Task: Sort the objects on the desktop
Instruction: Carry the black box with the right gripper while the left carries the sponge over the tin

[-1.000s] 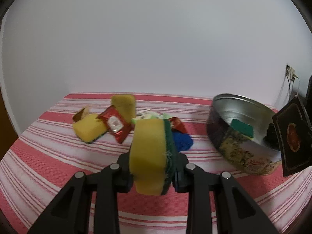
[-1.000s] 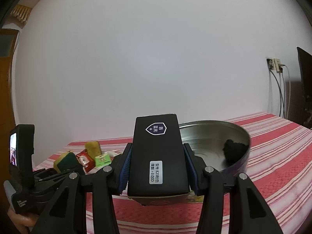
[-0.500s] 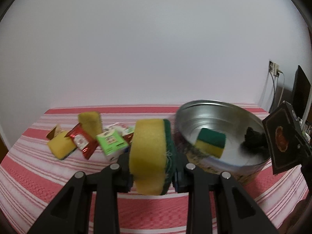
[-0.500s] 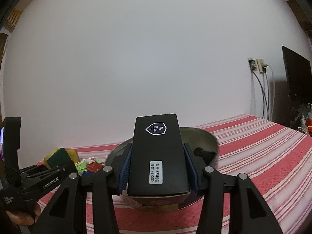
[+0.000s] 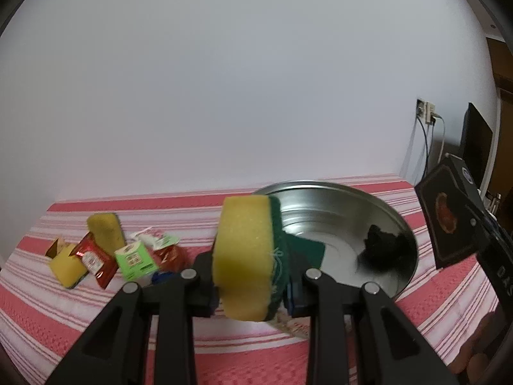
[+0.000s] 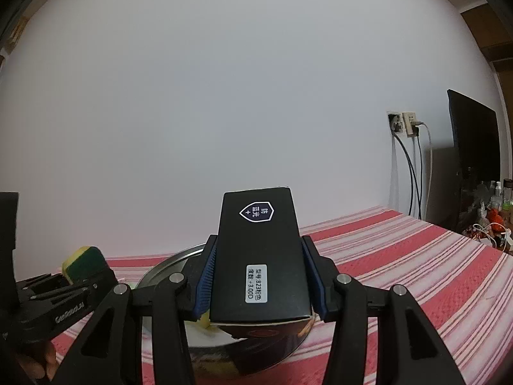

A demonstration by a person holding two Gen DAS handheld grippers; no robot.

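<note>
My left gripper (image 5: pixel 251 280) is shut on a yellow sponge with a green scouring side (image 5: pixel 245 250), held on edge in front of the round metal tin (image 5: pixel 346 192). Inside the tin lie a green-topped sponge (image 5: pixel 307 250) and a black clump (image 5: pixel 381 248). My right gripper (image 6: pixel 259 284) is shut on a black box with a white label (image 6: pixel 259 256), held over the near rim of the tin (image 6: pixel 166 264). In the left wrist view that black box (image 5: pixel 445 221) hangs at the right edge. The right wrist view shows the left gripper (image 6: pixel 64 298) with its sponge (image 6: pixel 85 263) at the lower left.
On the red and white striped cloth (image 5: pixel 64 301) left of the tin lie two yellow sponges (image 5: pixel 104 234), a red packet (image 5: pixel 93 260), a green packet (image 5: pixel 134 258) and a blue item (image 5: pixel 162 277). A wall socket with cables (image 6: pixel 405 125) and a dark monitor (image 6: pixel 474 141) are at the right.
Both grippers have swung right with their loads. The tin now sits right behind the held sponge, and the loose items have slid to the left of the left wrist view.
</note>
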